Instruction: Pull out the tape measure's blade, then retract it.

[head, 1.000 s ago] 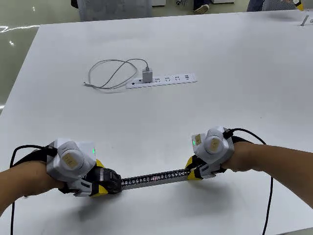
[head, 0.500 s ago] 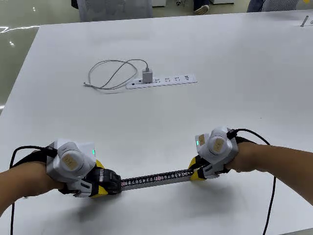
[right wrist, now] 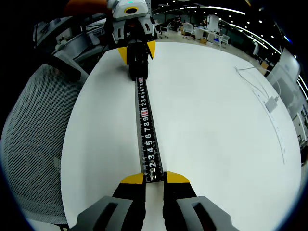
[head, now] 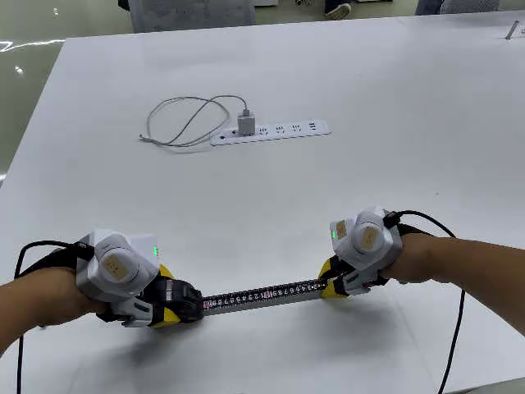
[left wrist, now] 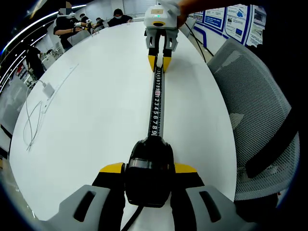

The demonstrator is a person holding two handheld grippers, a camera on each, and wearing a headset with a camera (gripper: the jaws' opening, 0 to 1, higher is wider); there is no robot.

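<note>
Drawn slightly farther toward 3 o'clock: dark flat numbered blade [head: 262, 295], tip clenched by right hand-held gripper [head: 329, 287]; black plastic tape-measure case [head: 187, 300] clamped in left hand-held gripper [head: 169, 297].

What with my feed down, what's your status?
Left claw shut on tape measure case. Right claw shut on blade. Blade partly out, spanning claws. Power strip clear.

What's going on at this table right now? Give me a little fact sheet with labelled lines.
Left claw: shut on the tape measure case
Right claw: shut on the blade at its tip
Blade state: pulled out, straight between the two claws
Surface: white table
Other items: power strip, plugged-in charger, looped cable
</note>
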